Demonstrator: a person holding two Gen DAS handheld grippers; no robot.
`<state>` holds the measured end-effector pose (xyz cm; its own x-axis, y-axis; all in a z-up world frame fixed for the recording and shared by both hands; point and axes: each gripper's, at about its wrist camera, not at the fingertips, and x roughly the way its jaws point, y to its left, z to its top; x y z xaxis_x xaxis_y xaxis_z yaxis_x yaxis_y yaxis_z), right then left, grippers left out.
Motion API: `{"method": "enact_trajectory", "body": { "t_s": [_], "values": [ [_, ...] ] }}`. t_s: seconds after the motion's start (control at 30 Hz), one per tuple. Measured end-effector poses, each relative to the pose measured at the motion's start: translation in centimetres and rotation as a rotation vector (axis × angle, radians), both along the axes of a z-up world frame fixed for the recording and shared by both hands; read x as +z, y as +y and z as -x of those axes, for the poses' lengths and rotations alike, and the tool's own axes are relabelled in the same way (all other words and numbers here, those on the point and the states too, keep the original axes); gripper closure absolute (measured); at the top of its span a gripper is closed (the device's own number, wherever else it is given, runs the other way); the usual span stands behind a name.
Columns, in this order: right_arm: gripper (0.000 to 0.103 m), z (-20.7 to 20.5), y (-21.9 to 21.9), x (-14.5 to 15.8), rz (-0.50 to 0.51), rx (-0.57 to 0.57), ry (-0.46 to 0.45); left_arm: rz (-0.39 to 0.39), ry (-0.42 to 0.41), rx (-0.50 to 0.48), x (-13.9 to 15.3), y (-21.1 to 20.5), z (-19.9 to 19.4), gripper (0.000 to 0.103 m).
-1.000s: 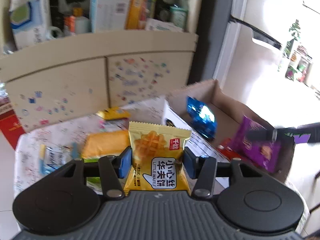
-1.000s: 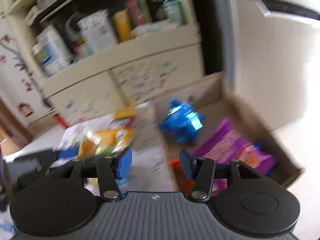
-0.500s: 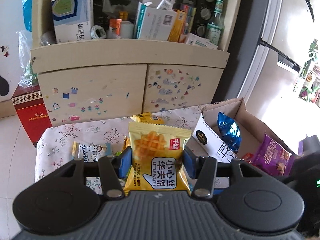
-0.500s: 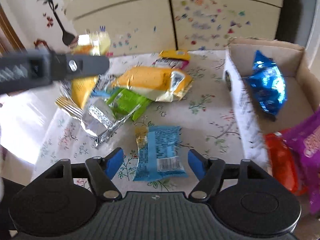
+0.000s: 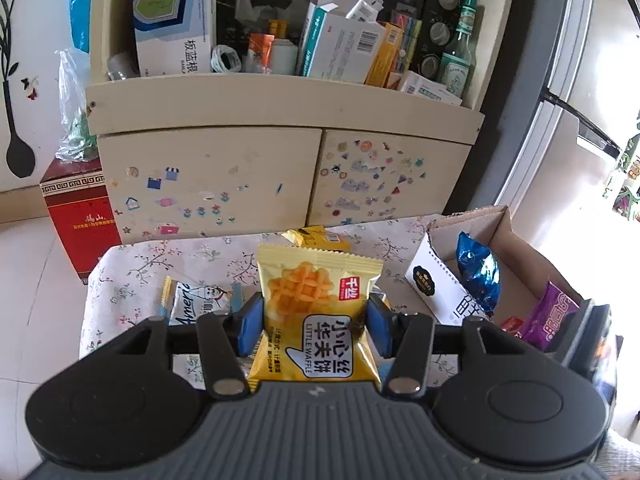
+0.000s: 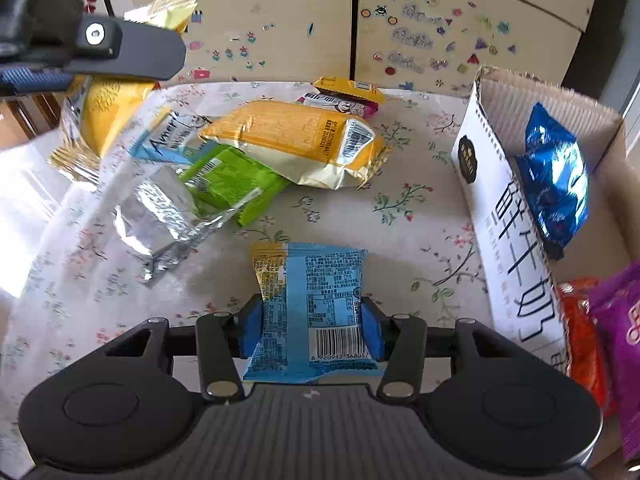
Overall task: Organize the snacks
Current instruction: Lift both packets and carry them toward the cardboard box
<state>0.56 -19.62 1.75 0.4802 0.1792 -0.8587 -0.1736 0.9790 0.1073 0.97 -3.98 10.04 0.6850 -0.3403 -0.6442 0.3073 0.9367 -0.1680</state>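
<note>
A low worktop (image 6: 360,216) covered with a floral cloth stands before a pale cabinet (image 5: 280,168) whose doors carry small stickers; an open cardboard box (image 6: 492,200) sits at the worktop's right side. The left gripper (image 5: 314,320), raised above the worktop, has its blue fingers (image 5: 250,322) closed on the sides of a yellow waffle packet (image 5: 316,316), held upright with its printed face to the camera. The right gripper (image 6: 311,326) is at the near edge of the worktop; its fingers (image 6: 251,328) have just closed onto the sides of a blue snack packet (image 6: 316,300) that lies flat on the cloth, barcode side up. Loose on the cloth behind lie an orange packet (image 6: 296,140), a green packet (image 6: 228,180) and a clear wrapper (image 6: 160,216), overlapping one another. Inside the box are a shiny blue bag (image 6: 556,180), a purple bag (image 6: 620,320) and an orange-red packet (image 6: 580,332).
</note>
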Motion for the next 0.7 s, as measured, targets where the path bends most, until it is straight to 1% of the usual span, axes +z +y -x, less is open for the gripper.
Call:
{"method": "enact_trajectory", "body": {
  "t_s": [0.07, 0.17, 0.3, 0.4, 0.5, 0.57, 0.63, 0.7],
  "values": [
    [0.047, 0.0, -0.3, 0.3, -0.014, -0.003, -0.005, 0.000, -0.001, 0.009, 0.0, 0.1, 0.0, 0.051],
    [0.047, 0.5, -1.2, 1.8, -0.020, -0.018, -0.048, 0.000, -0.010, 0.019, 0.1, 0.1, 0.0, 0.051],
    [0.047, 1.7, -4.2, 5.6, -0.077, -0.094, -0.139, 0.011, -0.025, 0.022, 0.3, -0.2, 0.0, 0.051],
    [0.047, 2.7, -7.7, 8.9, -0.132, -0.181, -0.226, 0.033, -0.035, -0.014, 0.6, -1.2, 0.3, 0.051],
    [0.047, 3.7, -10.9, 11.4, -0.178, -0.257, -0.295, 0.041, -0.053, -0.062, 0.9, -2.9, 0.8, 0.051],
    [0.047, 4.5, -12.6, 12.5, -0.195, -0.302, -0.332, 0.046, -0.051, -0.096, 1.0, -4.3, 1.0, 0.051],
    [0.047, 4.7, -14.1, 13.0, -0.211, -0.347, -0.351, 0.051, -0.048, -0.130, 1.2, -6.0, 1.1, 0.051],
    [0.047, 4.6, -15.8, 12.8, -0.232, -0.404, -0.353, 0.053, -0.050, -0.158, 1.3, -7.9, 1.1, 0.051]
  ]
}}
